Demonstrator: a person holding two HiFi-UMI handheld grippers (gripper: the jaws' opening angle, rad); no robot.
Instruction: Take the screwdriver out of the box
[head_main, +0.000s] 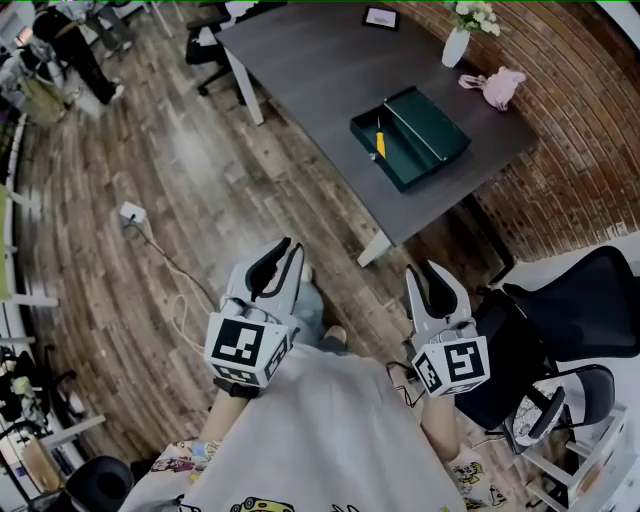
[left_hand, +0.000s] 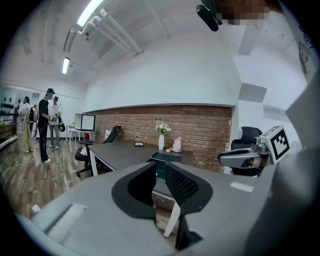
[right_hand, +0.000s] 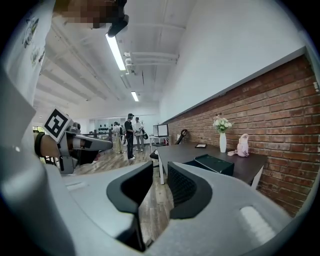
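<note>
Wood floor (head_main: 190, 190), dark table (head_main: 300, 80), box (head_main: 398, 152)

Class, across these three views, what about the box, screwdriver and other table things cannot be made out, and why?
Screwdriver: head view, only its yellow handle shows; the tip is too small.
Inside of the box: right gripper view, hidden by its own wall.
Lower part of the box: left gripper view, behind the fingers of the left gripper.
Flat dark item on the table: head view, too small to identify.
</note>
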